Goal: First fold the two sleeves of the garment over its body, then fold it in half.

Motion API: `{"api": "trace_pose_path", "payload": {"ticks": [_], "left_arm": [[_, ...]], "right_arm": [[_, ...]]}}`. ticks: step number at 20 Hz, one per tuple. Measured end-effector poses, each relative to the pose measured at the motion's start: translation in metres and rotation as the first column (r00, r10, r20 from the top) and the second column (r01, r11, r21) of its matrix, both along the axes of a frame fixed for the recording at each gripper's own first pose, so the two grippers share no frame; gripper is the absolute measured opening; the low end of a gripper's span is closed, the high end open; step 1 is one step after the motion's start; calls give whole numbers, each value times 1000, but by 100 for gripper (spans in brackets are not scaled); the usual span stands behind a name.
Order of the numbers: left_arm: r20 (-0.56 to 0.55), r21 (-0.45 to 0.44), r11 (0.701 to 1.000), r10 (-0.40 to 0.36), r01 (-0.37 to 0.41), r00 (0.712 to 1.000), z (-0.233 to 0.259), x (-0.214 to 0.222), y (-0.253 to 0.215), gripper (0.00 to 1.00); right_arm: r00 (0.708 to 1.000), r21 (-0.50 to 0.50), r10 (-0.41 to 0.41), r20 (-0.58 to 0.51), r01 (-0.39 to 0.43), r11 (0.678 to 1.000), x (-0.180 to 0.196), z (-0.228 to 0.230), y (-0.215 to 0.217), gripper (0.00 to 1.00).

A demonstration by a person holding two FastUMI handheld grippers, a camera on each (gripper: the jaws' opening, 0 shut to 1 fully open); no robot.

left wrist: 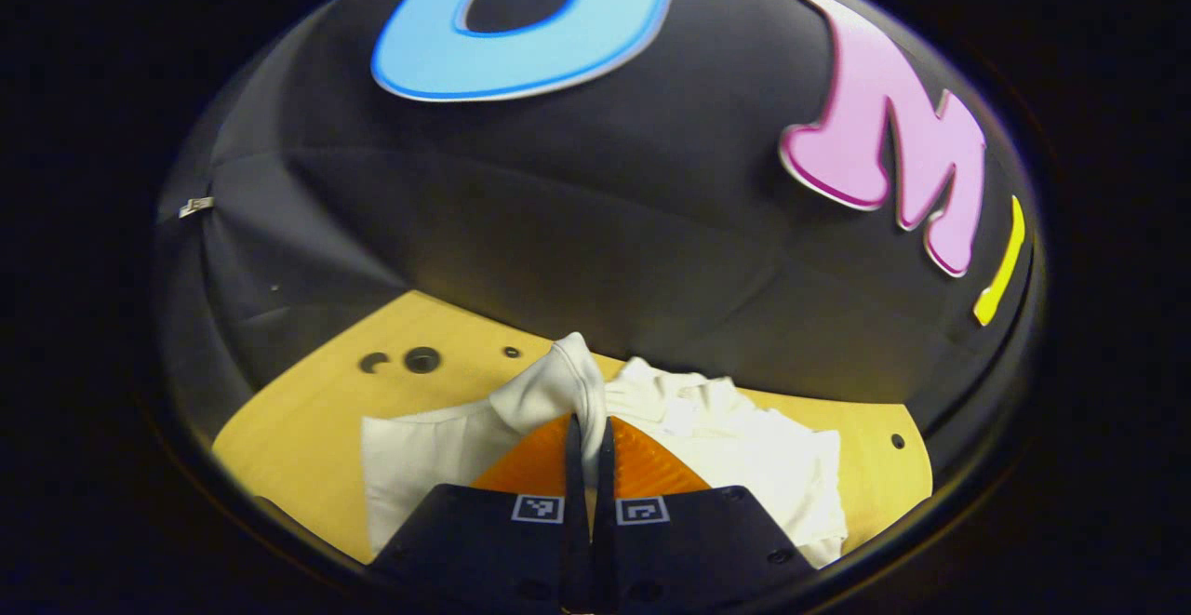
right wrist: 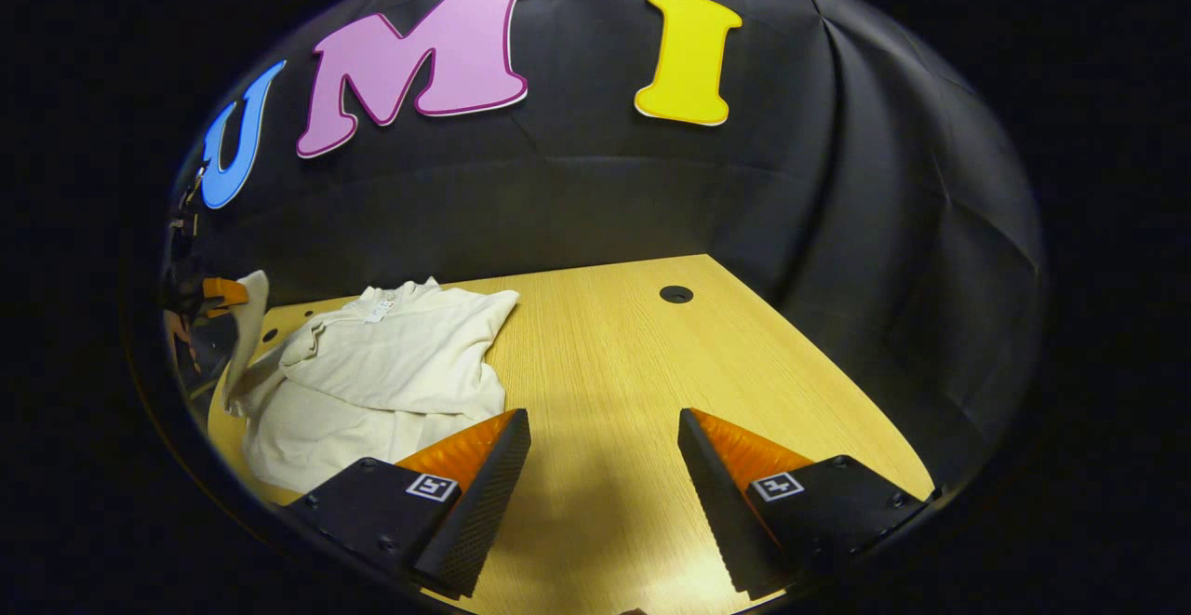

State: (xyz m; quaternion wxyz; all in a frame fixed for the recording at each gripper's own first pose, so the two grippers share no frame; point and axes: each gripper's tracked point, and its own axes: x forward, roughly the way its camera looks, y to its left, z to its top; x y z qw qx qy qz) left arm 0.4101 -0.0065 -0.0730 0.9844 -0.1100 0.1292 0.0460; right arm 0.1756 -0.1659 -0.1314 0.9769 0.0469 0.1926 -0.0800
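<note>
Left claw clenched on a lifted sleeve of the white garment, raised above the wooden surface; right claw released, hovering over bare wood beside the garment crumpled toward the far left

— Where's the garment?
— On the table, left of the right gripper — one sleeve pinched up in the left gripper.
</note>
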Motion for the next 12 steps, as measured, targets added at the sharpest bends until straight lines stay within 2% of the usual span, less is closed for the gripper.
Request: {"api": "trace_pose_path", "payload": {"ticks": [3, 7, 9, 10, 11, 12], "left_arm": [[11, 16, 994, -112, 112, 994, 1, 22, -65, 6], [10, 24, 966, -259, 258, 966, -3, 40, -153, 6], [12, 26, 948, -318, 318, 948, -5, 44, -189, 6], [11, 19, 939, -342, 342, 939, -7, 46, -206, 10], [-1, 20, 936, -352, 352, 936, -12, 47, -218, 6], [-19, 17, 932, -363, 363, 932, -19, 49, -230, 7]], "right_arm": [[1000, 16, -20, 11, 20, 1000, 4, 5, -14, 98], [999, 18, -47, 22, 46, 999, 0, 8, -26, 98], [999, 26, -49, 23, 49, 998, -2, 7, -26, 97], [999, 31, -49, 21, 49, 998, -2, 6, -26, 97], [999, 32, -50, 20, 49, 998, -2, 6, -26, 97], [998, 32, -53, 23, 53, 998, -3, 7, -27, 97]]}}
